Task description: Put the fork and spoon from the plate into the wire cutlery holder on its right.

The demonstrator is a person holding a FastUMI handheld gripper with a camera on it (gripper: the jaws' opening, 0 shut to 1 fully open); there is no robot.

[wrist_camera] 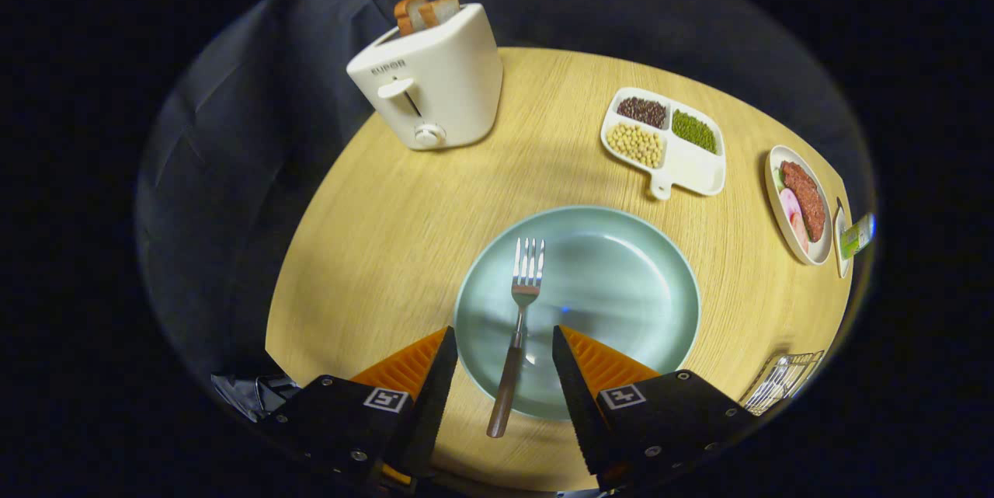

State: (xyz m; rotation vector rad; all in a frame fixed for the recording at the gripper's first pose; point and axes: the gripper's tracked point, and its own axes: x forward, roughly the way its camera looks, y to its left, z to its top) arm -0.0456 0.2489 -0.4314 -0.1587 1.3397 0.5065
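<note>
A pale green plate (621,280) lies on the round wooden table just ahead of my fingers. A fork (518,327) with a brown handle rests on it, tines pointing away, its handle hanging over the plate's near rim and passing between my fingers. My gripper (503,339) stands open above the handle, one finger on each side, neither touching it. The wire cutlery holder (780,381) shows in part to the right of the plate, at the table's edge.
A white toaster (431,82) with two bread slices stands at the far left of the table (373,249). A white divided dish (664,141) of beans lies beyond the plate. Further right sits a small plate of food (800,203). Black cloth surrounds the table.
</note>
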